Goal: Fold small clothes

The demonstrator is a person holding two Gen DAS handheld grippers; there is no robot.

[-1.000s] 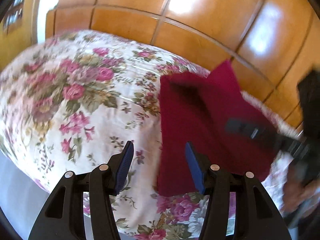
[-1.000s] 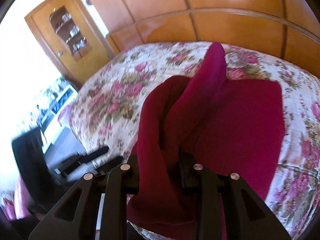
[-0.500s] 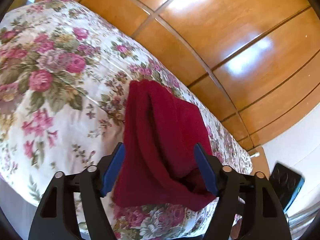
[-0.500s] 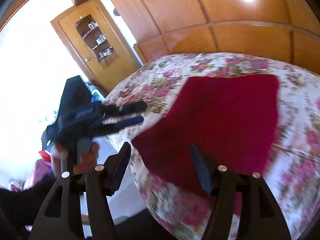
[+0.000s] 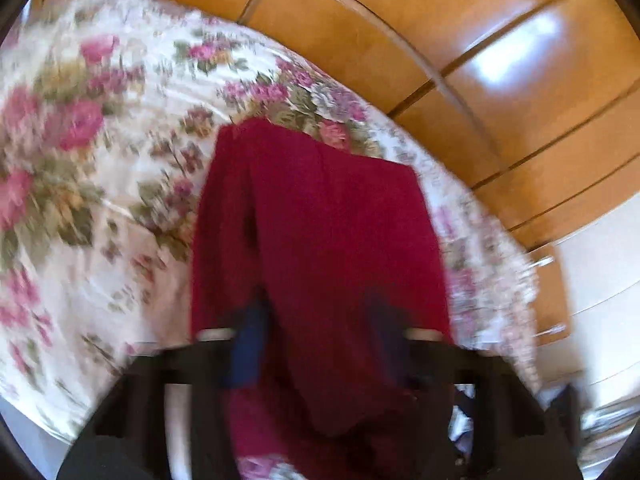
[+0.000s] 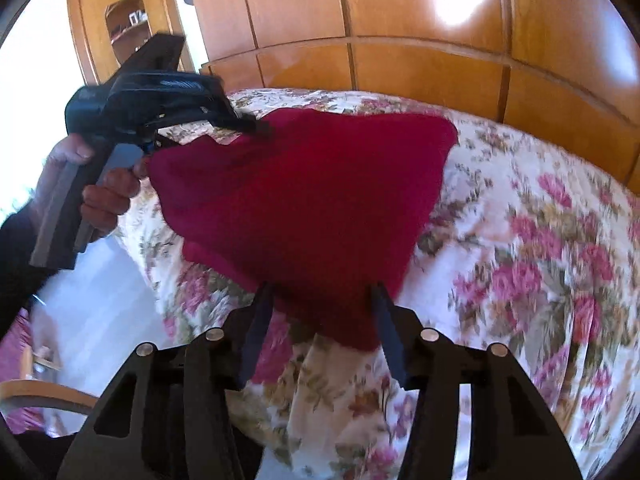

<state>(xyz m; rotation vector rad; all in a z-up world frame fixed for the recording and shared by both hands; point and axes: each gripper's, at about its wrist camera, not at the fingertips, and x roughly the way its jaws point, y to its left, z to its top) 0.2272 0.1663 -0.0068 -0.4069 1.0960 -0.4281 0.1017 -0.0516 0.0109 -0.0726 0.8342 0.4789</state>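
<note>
Since half second ago, my left gripper (image 5: 320, 336) closing on red cloth (image 6: 304, 196) corner; right gripper (image 6: 320, 316), closing around 6 o'clock corner, not yet pinching. Risk: fold slips, uneven pull.

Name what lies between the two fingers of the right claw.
The near corner of the red cloth, hanging over the flowered bedspread, as the right wrist view shows.

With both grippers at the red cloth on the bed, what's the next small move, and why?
Probably finish closing the right gripper on the cloth's near corner: its closing jaws straddle that corner without pinching yet, while the left gripper meets the far edge, which looks lifted.
</note>
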